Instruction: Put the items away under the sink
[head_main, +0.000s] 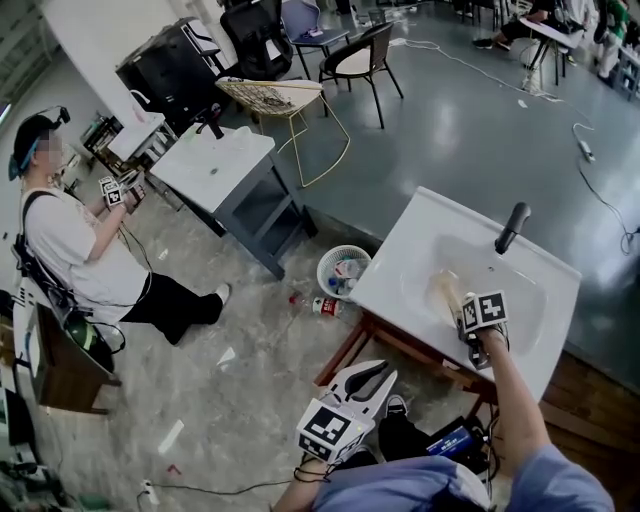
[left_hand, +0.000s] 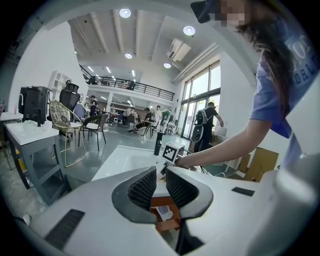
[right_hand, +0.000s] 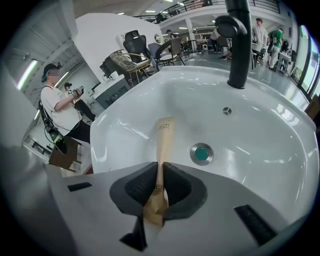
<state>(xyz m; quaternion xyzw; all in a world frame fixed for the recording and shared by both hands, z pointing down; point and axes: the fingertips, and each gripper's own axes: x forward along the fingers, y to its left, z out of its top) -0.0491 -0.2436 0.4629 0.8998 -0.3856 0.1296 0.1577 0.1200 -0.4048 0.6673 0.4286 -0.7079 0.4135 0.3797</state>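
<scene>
The white sink (head_main: 425, 235) has a beige tube (right_hand: 164, 135) in its basin, beside the drain. The right gripper (right_hand: 160, 175) clamps the tube's near end. The left gripper (left_hand: 160, 184) is open and empty, before the sink.

Open lab hall (mezzanine (left_hand: 127, 88) overhead): office chairs (head_main: 362, 58), floor cables (head_main: 606, 203), a freestanding sink (head_main: 415, 240).

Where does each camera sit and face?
Head view: on the head, steeply down at the sink; left gripper, right gripper, right forearm show.
Left gripper view: on it, facing the sink; open jaws, right forearm.
Right gripper view: on it, down into the sink; jaws shut on tan tube.
Shared: all show the sink.
</scene>
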